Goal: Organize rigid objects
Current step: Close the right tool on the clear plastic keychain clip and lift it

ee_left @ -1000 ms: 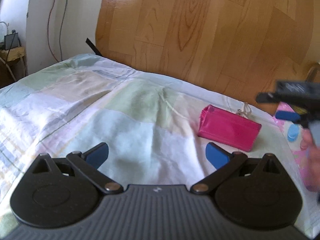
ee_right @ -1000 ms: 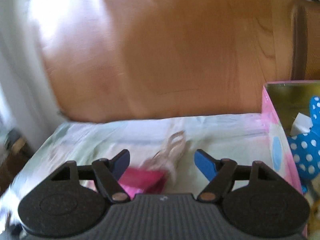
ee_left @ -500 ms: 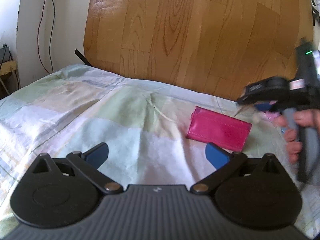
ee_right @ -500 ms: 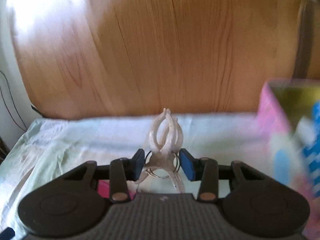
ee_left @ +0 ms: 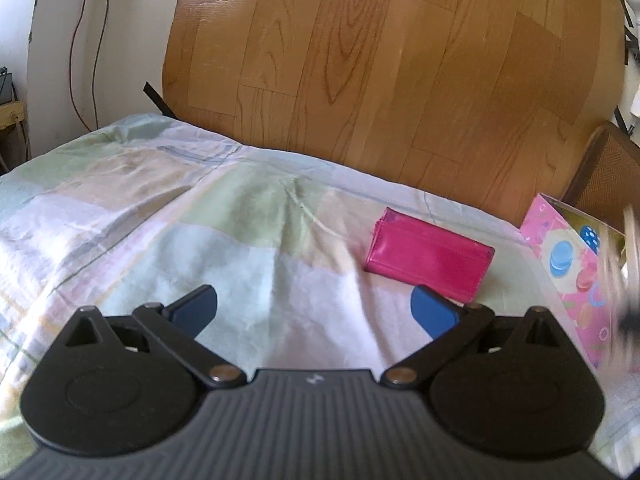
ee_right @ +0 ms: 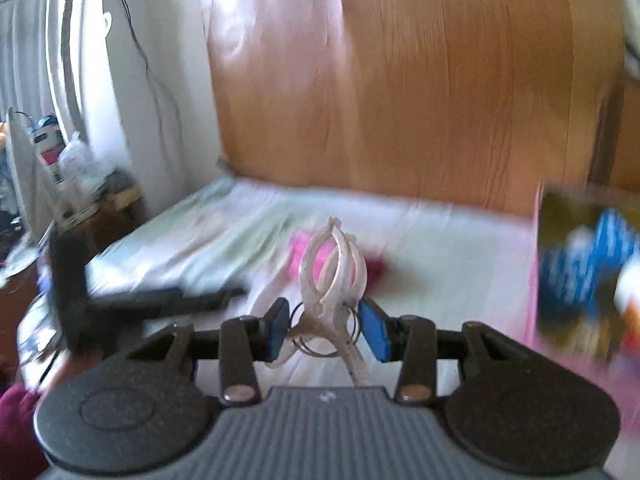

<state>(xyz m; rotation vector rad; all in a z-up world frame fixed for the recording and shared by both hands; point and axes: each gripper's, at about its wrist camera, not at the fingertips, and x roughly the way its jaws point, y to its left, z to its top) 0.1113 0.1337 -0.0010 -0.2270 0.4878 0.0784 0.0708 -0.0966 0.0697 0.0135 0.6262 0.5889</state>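
Note:
My right gripper [ee_right: 325, 330] is shut on white plastic clothespins [ee_right: 334, 276] with metal rings, held in the air above the bed. A pink wallet [ee_left: 428, 258] lies on the pastel sheet; it shows blurred behind the clothespins in the right wrist view [ee_right: 308, 258]. My left gripper [ee_left: 314, 308] is open and empty, low over the sheet, with the wallet just beyond its right finger. A pink patterned box [ee_left: 576, 264] stands at the right edge of the bed; in the right wrist view [ee_right: 534, 280] it holds a blue polka-dot item [ee_right: 580, 264].
A wooden headboard [ee_left: 380, 60] rises behind the bed. A white wall with hanging wires [ee_left: 80, 40] is at the left. Clutter [ee_right: 60, 168] sits beside the bed at the left. The left gripper shows as a dark blur [ee_right: 120, 300] in the right wrist view.
My right gripper closed on the clothespins, lifted them and swung right, leaving the left wrist view. The left gripper stayed open and nearly still.

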